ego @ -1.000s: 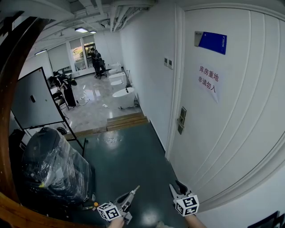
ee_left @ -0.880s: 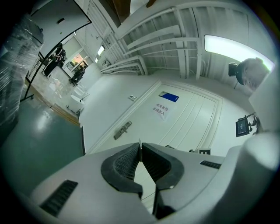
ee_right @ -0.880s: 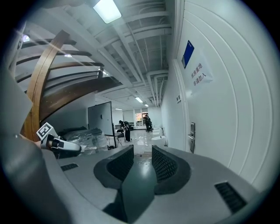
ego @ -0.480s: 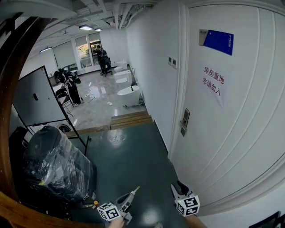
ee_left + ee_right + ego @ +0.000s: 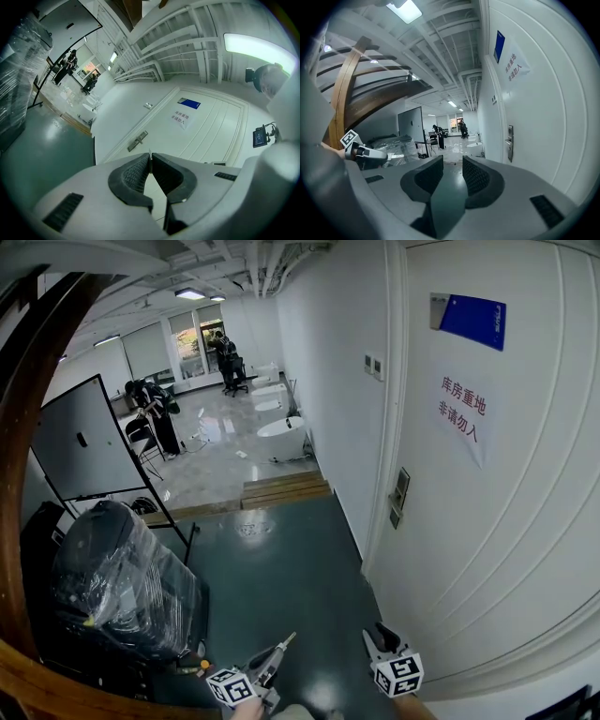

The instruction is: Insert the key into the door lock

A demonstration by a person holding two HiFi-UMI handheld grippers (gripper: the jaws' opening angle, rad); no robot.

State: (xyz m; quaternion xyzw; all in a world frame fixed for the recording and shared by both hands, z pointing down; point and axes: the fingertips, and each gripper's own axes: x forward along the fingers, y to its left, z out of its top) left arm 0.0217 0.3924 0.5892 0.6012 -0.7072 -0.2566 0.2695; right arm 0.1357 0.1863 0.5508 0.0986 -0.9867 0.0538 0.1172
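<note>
The white door (image 5: 487, 521) fills the right of the head view, and its metal lock plate (image 5: 400, 496) sits at the door's left edge. My left gripper (image 5: 286, 640) is low in the view, well short of the door, shut on a thin metal key (image 5: 290, 637) that points forward. In the left gripper view the jaws (image 5: 150, 157) pinch the key's thin edge (image 5: 149, 153), with the lock plate (image 5: 138, 140) beyond it. My right gripper (image 5: 373, 632) is open and holds nothing. Its own view shows the lock plate (image 5: 510, 142) to the right.
A blue plate (image 5: 472, 320) and a paper notice (image 5: 461, 416) hang on the door. A plastic-wrapped dark bulk (image 5: 122, 587) and a black board on a stand (image 5: 80, 442) are at the left. Wooden steps (image 5: 281, 491), white tubs (image 5: 281, 437) and people lie further down the hall.
The head view has shifted, so the door and its lock plate sit a little further right and lower. Both grippers keep nearly the same places and states.
</note>
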